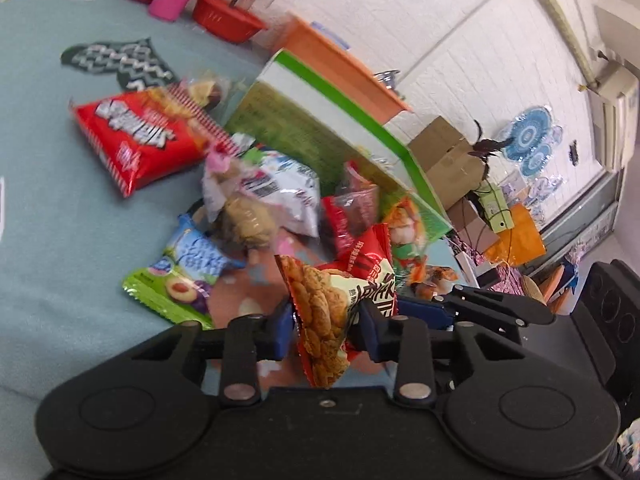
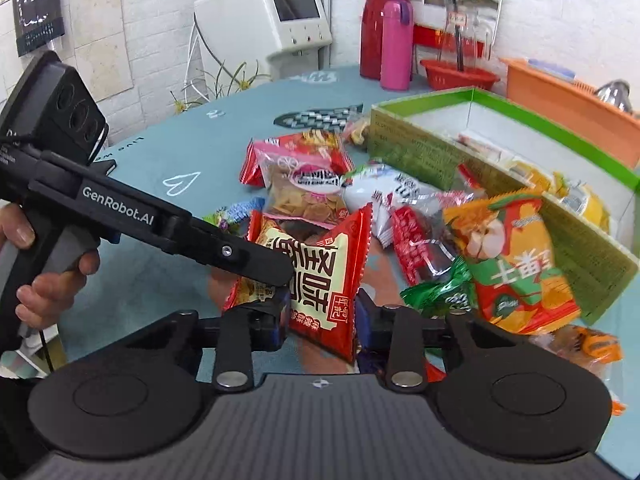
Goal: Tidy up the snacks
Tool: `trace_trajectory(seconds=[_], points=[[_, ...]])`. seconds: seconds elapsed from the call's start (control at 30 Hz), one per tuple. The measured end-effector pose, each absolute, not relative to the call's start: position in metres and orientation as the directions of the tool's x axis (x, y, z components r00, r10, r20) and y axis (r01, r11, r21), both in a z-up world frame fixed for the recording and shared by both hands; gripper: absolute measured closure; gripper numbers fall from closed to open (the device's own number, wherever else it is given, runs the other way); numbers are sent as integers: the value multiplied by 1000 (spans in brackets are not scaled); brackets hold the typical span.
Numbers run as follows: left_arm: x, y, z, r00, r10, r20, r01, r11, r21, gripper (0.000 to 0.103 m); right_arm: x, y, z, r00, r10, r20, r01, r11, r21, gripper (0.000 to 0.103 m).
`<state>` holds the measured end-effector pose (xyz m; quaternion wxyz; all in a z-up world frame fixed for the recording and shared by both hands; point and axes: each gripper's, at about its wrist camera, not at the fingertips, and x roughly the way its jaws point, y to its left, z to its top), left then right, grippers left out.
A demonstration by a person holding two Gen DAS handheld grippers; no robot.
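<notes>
Snack packets lie in a loose heap on the teal tablecloth, ahead of both grippers. Left of the left gripper, a green foil packet with a plum picture rests on the cloth, and farther ahead on that side lies a red crinkled crisp bag. The left gripper is clenched on a red foil snack packet printed with golden biscuits; its blue pads press the packet's lower part from both sides. The same packet stands between the right gripper's blue pads, which touch or nearly touch its edges; a firm grip cannot be told. Right of that gripper sits an orange-and-red packet showing apple slices, leaning against the green-rimmed cardboard box, which stands ahead and to the right.
</notes>
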<state>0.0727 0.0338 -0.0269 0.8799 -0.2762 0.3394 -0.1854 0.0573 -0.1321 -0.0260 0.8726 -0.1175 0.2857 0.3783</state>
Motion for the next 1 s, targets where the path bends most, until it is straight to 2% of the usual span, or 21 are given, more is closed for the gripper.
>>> trace_trajectory(seconds=[0.1, 0.3, 0.53, 0.7, 0.9, 0.97, 1.0], points=[[69, 31, -4, 721, -527, -450, 194, 777, -599, 64, 48, -142, -9, 571, 611, -548, -725, 689, 12, 49], [99, 20, 44, 769, -517, -375, 288, 805, -518, 64, 54, -156, 27, 674, 612, -413, -684, 728, -37, 50], [167, 11, 67, 777, -524, -348, 330, 812, -482, 64, 106, -167, 46, 764, 567, -309, -587, 809, 33, 50], [218, 11, 61, 751, -542, -376, 338, 806, -486, 64, 148, -170, 44, 791, 530, -307, -527, 844, 99, 50], [259, 16, 41, 728, -527, -437, 296, 818, -493, 64, 183, -169, 28, 782, 509, -360, -476, 861, 182, 50], [268, 18, 35, 725, -513, -459, 286, 831, -477, 62, 192, -166, 20, 776, 508, -373, -465, 861, 205, 50], [271, 18, 32, 723, -503, -473, 276, 839, -469, 54, 195, -165, 16, 775, 506, -379, -460, 862, 211, 50]])
